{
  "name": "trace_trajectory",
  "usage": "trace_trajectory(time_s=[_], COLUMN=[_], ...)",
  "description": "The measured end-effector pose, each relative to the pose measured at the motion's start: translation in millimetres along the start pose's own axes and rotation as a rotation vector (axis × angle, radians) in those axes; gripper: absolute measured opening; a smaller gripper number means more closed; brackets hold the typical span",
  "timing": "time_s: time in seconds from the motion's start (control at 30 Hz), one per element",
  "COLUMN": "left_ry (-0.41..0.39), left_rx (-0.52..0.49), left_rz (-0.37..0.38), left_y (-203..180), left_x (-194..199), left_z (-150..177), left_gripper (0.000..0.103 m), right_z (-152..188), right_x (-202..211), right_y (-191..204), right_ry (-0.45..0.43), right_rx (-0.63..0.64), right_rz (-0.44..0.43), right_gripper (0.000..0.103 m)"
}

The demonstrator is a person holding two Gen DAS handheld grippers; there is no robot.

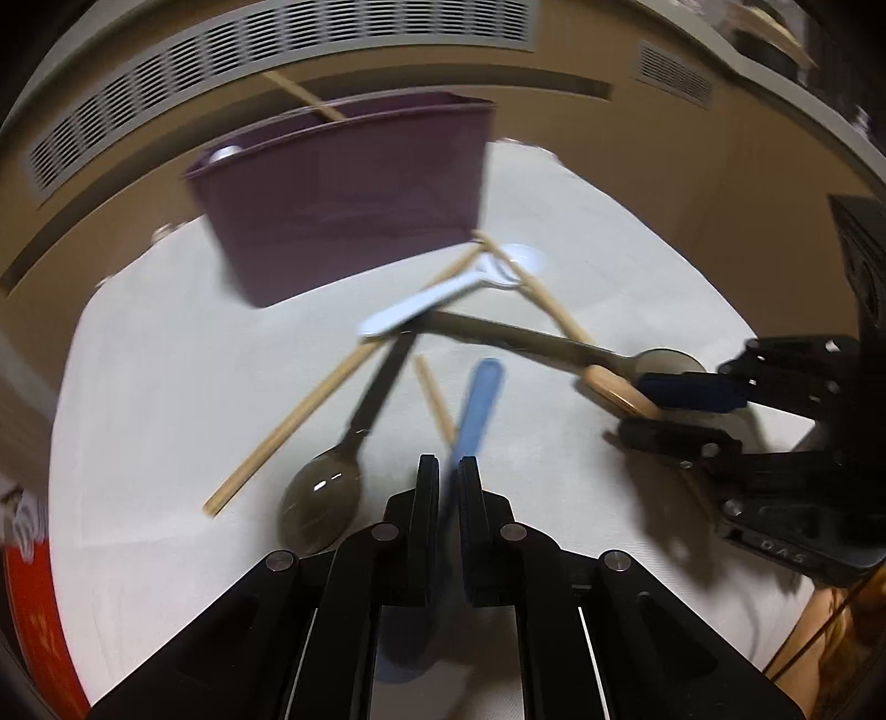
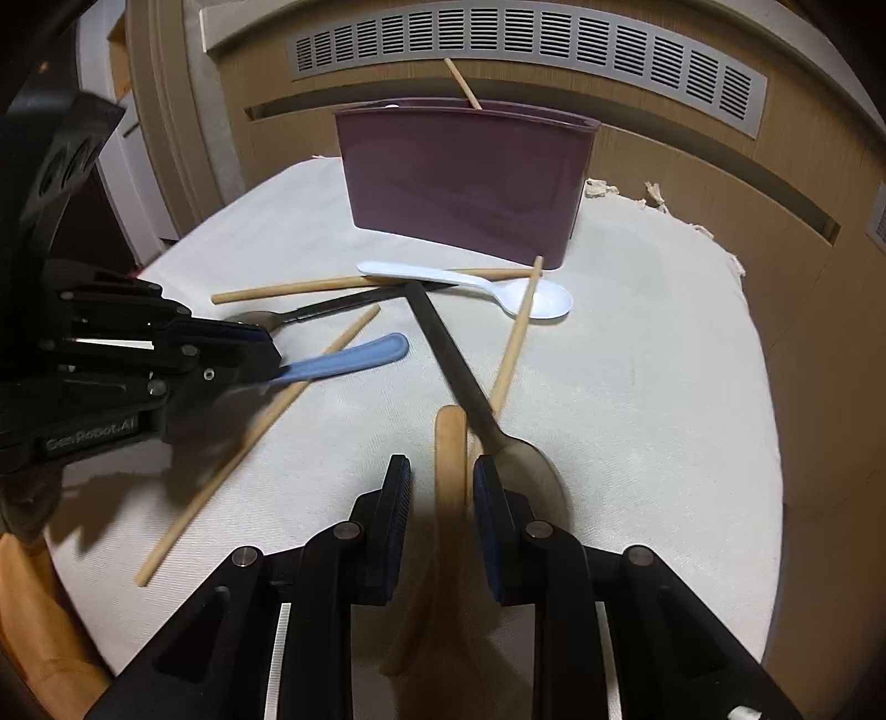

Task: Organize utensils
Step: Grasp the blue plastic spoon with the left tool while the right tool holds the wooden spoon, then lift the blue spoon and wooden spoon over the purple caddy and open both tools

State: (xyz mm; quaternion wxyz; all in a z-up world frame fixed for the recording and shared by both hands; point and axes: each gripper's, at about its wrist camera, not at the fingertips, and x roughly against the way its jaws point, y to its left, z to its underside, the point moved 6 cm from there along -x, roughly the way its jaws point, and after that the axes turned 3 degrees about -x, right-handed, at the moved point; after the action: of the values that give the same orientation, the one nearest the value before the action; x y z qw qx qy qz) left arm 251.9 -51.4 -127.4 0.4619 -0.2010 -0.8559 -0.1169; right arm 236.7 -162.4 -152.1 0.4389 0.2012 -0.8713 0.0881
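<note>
My left gripper (image 1: 447,471) is shut on a blue plastic spoon (image 1: 477,401), whose handle points toward the purple holder (image 1: 343,205); it also shows in the right wrist view (image 2: 354,354). My right gripper (image 2: 440,471) is part open around a wooden spoon (image 2: 449,448), its handle between the pads without clear contact. The purple holder (image 2: 465,177) stands at the back of the cloth with a chopstick (image 2: 462,83) in it. A white spoon (image 2: 470,285), two metal spoons (image 2: 459,371) (image 1: 332,482) and loose chopsticks (image 2: 243,443) lie crossed on the cloth.
A white cloth (image 2: 637,415) covers the round table, with its edge near on all sides. A wooden wall with grey vents (image 2: 526,50) rises behind the holder. A red object (image 1: 33,609) sits at the left table edge.
</note>
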Motion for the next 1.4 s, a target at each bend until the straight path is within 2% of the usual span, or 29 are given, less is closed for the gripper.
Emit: trace_trajectory(time_s=[0.03,0.17,0.2,0.27,0.43,0.47,0.5,0.57,0.67,0.83,0.93,1.0,1.1,1.17,1.23,1.4], left_ry=[0.006,0.059,0.073,0.088,0.118,0.116,0.107,0.093,0.03,-0.133,-0.248,-0.326,-0.458,-0.545,-0.623,-0.738], left_rx=[-0.021,-0.093,-0.098,-0.101,-0.067,-0.067,-0.07,-0.065,0.006,0.115,0.158,0.16,0.13,0.114,0.111,0.091], left_rz=[0.0,0.006,-0.001,0.004,0.028,0.025,0.017,0.0,0.029,0.056,0.045,0.028,-0.018,-0.057,-0.087,-0.151], left_y=[-6,-16,-16,-15,-12,-12,-12,-11,-7,3,13,13,20,26,35,57], left_x=[-1,-18,-22,-27,-35,-35,-34,-30,-10,55,97,121,168,196,223,271], left_z=[0,-8,-10,-14,-24,-24,-25,-24,-20,-13,-20,-36,-70,-95,-120,-170], left_gripper=[0.011,0.035,0.037,0.038,0.036,0.03,0.013,0.012,0.012,0.01,0.005,0.005,0.005,0.005,0.005,0.005], right_z=[2,12,13,13,12,11,10,7,3,-6,-18,-32,-71,-109,-140,-211], right_x=[0,2,4,6,12,14,17,24,37,69,95,117,161,195,218,256], right_y=[-1,-5,-7,-9,-7,-6,-5,-3,-1,0,4,7,10,10,8,-2], right_ry=[0.012,0.023,0.024,0.022,0.007,0.0,-0.006,-0.024,-0.056,-0.12,-0.184,-0.241,-0.368,-0.473,-0.537,-0.64], right_rx=[0.005,0.007,-0.001,-0.014,-0.024,-0.029,-0.035,-0.037,-0.043,-0.067,-0.075,-0.075,-0.04,-0.013,-0.007,-0.024], right_rz=[-0.001,-0.007,-0.01,-0.017,-0.053,-0.068,-0.08,-0.09,-0.095,-0.095,-0.101,-0.109,-0.069,-0.019,0.006,0.045], right_gripper=[0.023,0.022,0.022,0.013,0.011,0.011,0.011,0.011,0.011,0.011,0.011,0.011,0.011,0.011,0.011,0.011])
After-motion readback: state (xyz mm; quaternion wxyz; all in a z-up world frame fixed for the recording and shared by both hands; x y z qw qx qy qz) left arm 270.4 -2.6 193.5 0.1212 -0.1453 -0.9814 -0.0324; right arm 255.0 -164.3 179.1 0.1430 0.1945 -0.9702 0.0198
